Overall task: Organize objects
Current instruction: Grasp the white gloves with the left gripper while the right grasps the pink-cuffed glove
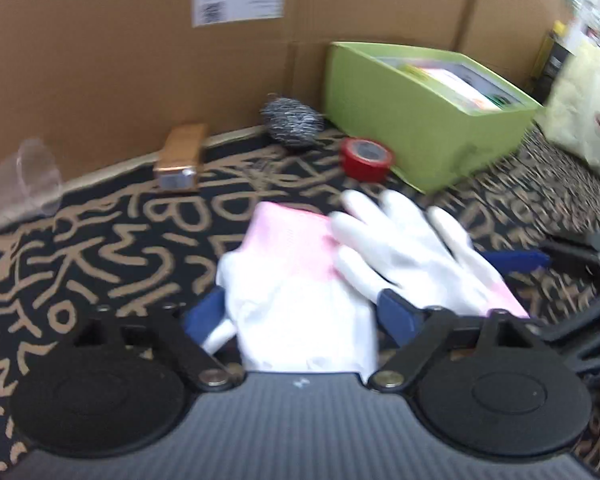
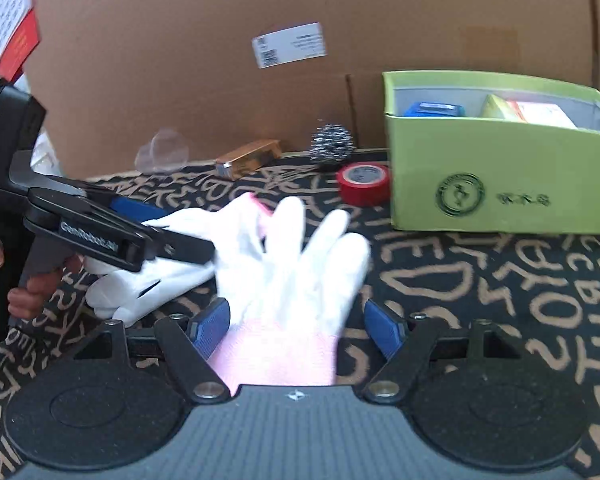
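"GenRobot.AI" reads in white on the left claw (image 2: 179,246); its black handle shows "DAS" cut off at the frame edge. The green box (image 2: 500,184) carries a round emblem, lettering too blurred to read

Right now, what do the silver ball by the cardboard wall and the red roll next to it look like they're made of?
Silver ball: probably a steel wire scrubber, given its tangled, glinting strands. Red roll: likely plastic tape, glossy, wound around a grey core, though blur leaves this uncertain.
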`<action>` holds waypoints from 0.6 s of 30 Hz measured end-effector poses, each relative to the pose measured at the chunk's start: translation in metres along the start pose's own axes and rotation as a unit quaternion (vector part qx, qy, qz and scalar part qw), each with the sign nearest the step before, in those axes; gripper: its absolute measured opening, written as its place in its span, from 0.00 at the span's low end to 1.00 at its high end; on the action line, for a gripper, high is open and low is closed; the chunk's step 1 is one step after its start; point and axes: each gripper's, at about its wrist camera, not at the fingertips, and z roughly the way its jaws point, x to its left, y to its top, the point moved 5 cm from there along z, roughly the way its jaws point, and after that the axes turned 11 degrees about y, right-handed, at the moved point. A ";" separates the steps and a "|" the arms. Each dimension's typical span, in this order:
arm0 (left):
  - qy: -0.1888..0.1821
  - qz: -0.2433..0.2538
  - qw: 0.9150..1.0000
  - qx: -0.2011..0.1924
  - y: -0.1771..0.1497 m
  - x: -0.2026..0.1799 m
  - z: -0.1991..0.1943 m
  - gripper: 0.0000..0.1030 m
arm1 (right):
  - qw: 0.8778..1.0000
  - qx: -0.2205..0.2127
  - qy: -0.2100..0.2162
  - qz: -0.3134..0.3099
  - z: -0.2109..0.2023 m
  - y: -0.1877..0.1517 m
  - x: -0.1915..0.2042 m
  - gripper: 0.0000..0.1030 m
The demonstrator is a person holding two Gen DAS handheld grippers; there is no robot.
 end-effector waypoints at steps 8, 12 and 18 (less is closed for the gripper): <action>0.054 0.077 0.995 -0.025 -0.011 -0.036 -0.013 0.83 | 0.997 0.010 -0.002 -0.082 0.001 -0.005 0.024 0.23; 0.064 0.055 0.996 -0.011 -0.005 -0.030 0.000 0.84 | 0.998 0.007 -0.010 -0.066 -0.014 -0.010 0.010 0.21; 0.054 0.054 0.997 -0.005 -0.005 -0.034 -0.005 0.53 | 0.997 0.007 -0.021 -0.068 -0.029 -0.018 0.003 0.23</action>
